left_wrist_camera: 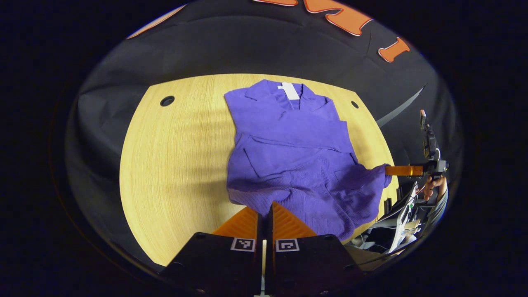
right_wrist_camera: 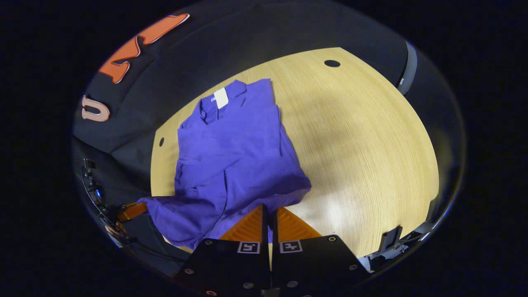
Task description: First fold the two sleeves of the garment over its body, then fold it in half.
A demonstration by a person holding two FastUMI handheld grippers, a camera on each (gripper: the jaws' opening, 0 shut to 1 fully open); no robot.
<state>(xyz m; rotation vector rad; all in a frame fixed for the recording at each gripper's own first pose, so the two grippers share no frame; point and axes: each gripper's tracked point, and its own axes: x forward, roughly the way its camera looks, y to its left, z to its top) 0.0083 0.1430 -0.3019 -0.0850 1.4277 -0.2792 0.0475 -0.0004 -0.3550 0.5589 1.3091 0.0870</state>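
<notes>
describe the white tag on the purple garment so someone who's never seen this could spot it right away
Start at the light wooden table and the purple garment spread on it. Follow the garment to its far end, away from both tongs, where the collar opens. The white tag sits just inside that collar: a small pale rectangle, the one non-purple patch on the cloth.

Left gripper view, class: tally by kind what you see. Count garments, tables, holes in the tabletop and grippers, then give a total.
Garment: 1
Table: 1
Holes in the tabletop: 2
Grippers: 2, the left gripper and the right gripper
Total: 6
</notes>
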